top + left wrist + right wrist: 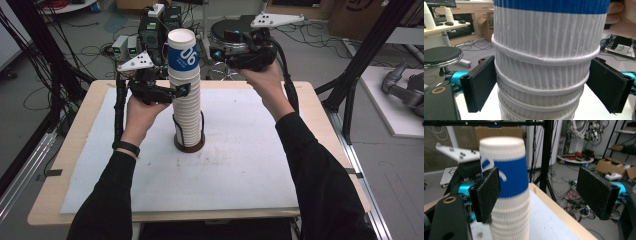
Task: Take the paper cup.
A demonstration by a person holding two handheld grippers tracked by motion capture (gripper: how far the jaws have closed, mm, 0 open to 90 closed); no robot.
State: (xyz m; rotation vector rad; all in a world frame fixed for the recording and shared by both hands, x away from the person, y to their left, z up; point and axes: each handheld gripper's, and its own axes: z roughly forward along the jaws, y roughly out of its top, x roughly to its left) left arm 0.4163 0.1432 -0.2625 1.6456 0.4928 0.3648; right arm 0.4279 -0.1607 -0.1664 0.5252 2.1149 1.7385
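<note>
A tall stack of upturned white ribbed paper cups stands in a brown holder at the middle of the white mat. The top cup has a blue band with white print. My left gripper is shut on the stack a little below that cup. In the left gripper view its black pads press on both sides of the ribbed cups. My right gripper hovers open to the right of the top cup, apart from it. The top cup stands beyond its left jaw, and nothing sits between its fingers.
The mat lies on a wooden table. Behind the far edge are a round black stool, electronics boxes and floor cables. Black frame posts rise at the right.
</note>
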